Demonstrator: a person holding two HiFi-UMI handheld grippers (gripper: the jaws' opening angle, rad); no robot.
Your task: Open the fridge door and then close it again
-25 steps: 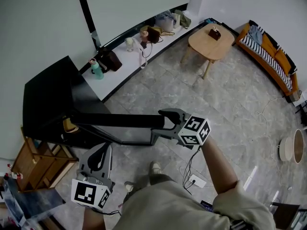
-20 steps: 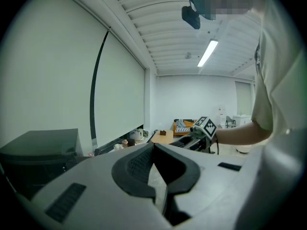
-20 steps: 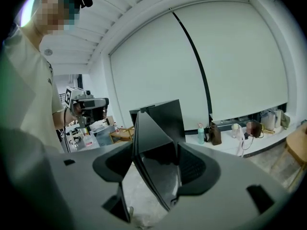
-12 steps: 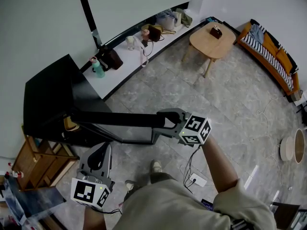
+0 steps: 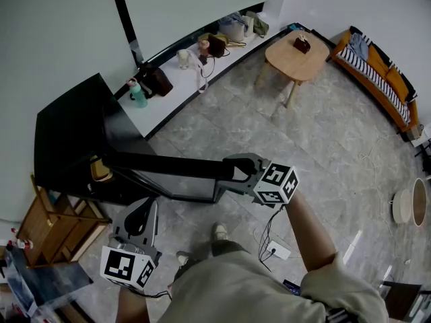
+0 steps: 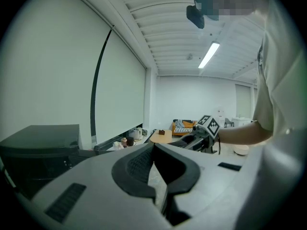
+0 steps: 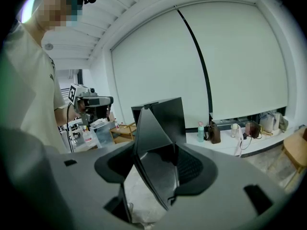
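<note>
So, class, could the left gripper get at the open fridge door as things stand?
Probably yes. The left gripper hangs shut and empty close to the fridge door, with nothing between them. The right gripper clamps the door's free end, so it would have to grip further along.

A small dark box [image 5: 302, 44] sits on the round wooden tabletop [image 5: 296, 67] near an orange sofa [image 5: 382, 79]; a green bottle [image 5: 137, 94] and brown bag [image 5: 159, 83] stand on the white ledge [image 5: 176, 93].
</note>
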